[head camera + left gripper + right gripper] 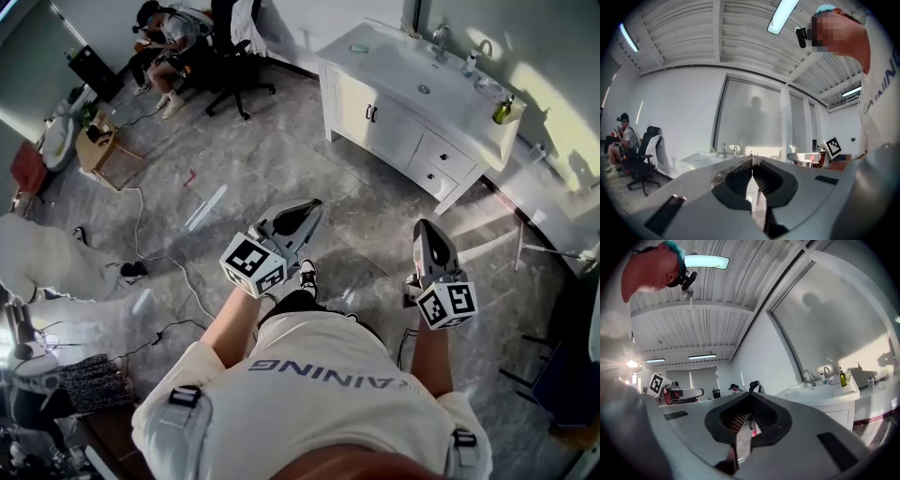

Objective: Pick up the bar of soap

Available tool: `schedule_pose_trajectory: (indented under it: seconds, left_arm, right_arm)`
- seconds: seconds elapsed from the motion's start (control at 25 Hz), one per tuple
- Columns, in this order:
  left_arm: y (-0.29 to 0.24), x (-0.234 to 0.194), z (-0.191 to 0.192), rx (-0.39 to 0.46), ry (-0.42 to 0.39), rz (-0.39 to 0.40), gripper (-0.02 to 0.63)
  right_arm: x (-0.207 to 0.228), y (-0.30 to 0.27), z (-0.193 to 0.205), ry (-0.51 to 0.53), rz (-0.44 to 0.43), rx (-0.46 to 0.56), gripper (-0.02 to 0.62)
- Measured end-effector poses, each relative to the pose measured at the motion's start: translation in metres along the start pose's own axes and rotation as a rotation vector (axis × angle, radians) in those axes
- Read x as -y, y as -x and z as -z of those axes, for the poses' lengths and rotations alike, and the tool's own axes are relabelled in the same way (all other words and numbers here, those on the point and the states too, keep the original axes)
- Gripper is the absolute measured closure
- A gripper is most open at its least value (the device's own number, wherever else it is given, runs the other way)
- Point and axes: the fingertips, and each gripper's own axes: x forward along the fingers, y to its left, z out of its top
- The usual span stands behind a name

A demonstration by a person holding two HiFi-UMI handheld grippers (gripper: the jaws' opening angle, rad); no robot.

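Observation:
A small pale green bar, seemingly the soap (pixel 359 48), lies on the left end of the white vanity counter (pixel 394 66), far ahead of me; it shows as a speck (pixel 697 158) in the left gripper view. Both grippers are held at waist height over the grey floor, well short of the vanity. My left gripper (pixel 309 208) points toward it with its jaws meeting at the tips (pixel 752 158), nothing between them. The right gripper (pixel 427 227) is likewise shut and empty (pixel 750 393).
The vanity carries a sink, faucets (pixel 439 37) and a green bottle (pixel 503 111). A seated person and a black office chair (pixel 234 56) are at the back left, near a wooden stool (pixel 98 145). Cables (pixel 164 272) trail over the floor at left.

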Motion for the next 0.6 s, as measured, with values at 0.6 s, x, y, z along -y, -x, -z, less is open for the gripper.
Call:
schedule_pose_trajectory:
  seconds: [0.6]
  left_arm:
    - [-0.094,-0.139,0.006,0.028,0.048,0.056,0.597]
  right_arm:
    - [0.054,-0.144,0.001,0.070,0.060,-0.083,0.588]
